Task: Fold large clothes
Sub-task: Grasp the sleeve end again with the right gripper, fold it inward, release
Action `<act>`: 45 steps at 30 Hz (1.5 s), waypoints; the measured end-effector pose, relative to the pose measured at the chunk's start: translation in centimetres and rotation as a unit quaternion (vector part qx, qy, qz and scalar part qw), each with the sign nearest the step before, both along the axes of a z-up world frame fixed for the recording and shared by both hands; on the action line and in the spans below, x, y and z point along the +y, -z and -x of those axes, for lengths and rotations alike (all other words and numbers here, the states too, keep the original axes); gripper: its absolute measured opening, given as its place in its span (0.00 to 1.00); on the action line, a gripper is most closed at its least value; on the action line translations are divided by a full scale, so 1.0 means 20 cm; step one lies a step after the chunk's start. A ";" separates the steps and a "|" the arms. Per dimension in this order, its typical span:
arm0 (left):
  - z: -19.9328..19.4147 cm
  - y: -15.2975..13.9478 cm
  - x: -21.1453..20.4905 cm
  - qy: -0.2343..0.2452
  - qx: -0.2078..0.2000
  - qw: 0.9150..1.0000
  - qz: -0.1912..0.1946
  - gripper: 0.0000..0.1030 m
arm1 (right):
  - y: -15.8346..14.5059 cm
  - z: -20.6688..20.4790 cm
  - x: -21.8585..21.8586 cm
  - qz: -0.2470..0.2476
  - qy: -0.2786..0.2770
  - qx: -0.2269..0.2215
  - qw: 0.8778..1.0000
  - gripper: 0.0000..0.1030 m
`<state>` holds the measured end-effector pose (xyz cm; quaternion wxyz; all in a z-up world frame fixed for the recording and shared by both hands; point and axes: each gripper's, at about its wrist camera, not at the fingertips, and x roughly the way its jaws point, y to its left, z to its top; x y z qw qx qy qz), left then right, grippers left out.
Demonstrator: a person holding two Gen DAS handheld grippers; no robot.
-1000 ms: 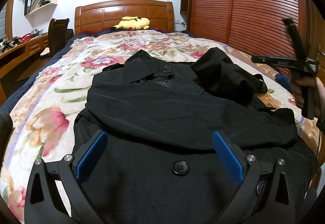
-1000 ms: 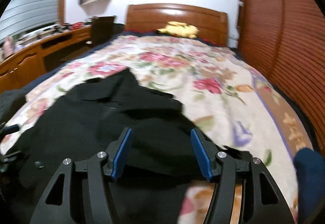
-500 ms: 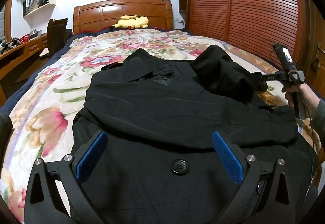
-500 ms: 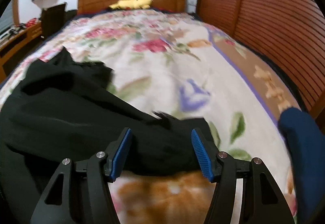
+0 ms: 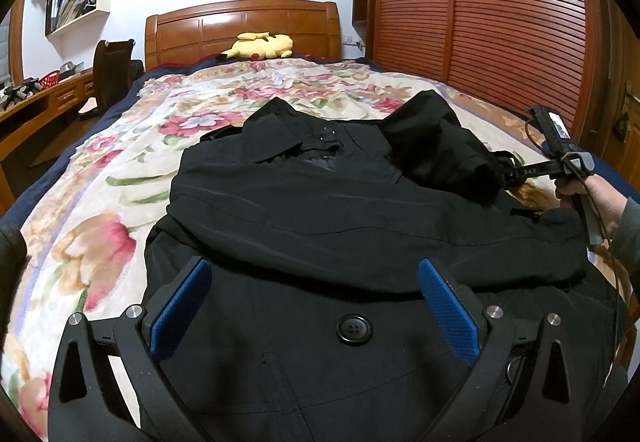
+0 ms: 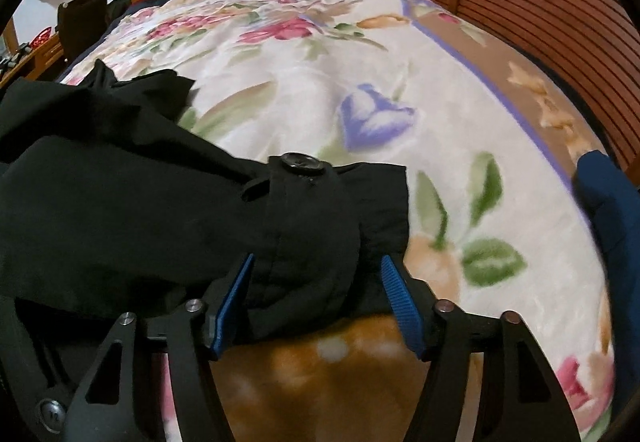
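**Black coat spread on the bed, both your grippers spread wide**

So your black coat (image 5: 320, 234) is lying across the floral blanket (image 5: 120, 169) and fills the middle and bottom of the left wrist frame. One sleeve is folded across the body from left to right, and the collar end points toward the wooden headboard (image 5: 244, 25) at the top center.

Your left gripper (image 5: 314, 306) sits at the bottom of that frame with its jaws released, blue pads well apart, nothing pinched. A coat button (image 5: 354, 328) shows between them on the fabric below.

Your right gripper (image 6: 316, 294) is over at the coat's sleeve cuff (image 6: 320, 226), lower center of the right wrist frame. Its jaws stand apart with the cuff fabric between the pads; the left pad looks right against the cloth, the right pad is clear of it, so no clamp yet. A second button (image 6: 302, 163) sits just above on the cuff strap.

In the left wrist view you can see your right hand (image 5: 588, 193) at the right edge.

Yellow plush toy (image 5: 258, 45) lies by the headboard.
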<state>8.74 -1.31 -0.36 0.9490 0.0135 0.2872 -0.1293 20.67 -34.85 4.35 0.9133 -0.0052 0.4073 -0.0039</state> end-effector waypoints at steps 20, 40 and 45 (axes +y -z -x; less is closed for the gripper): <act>0.13 -0.07 0.18 -0.014 -0.022 1.000 0.017 1.00 | -0.50 0.53 0.61 0.023 -0.184 -0.162 0.969 0.19; 0.19 -0.07 0.31 -0.037 -0.030 0.999 0.017 1.00 | -0.56 0.88 0.92 -0.026 -0.334 -0.182 0.924 0.20; 0.20 -0.07 0.32 -0.041 -0.031 0.999 0.018 1.00 | -0.60 0.92 0.90 -0.030 -0.355 -0.189 0.915 0.31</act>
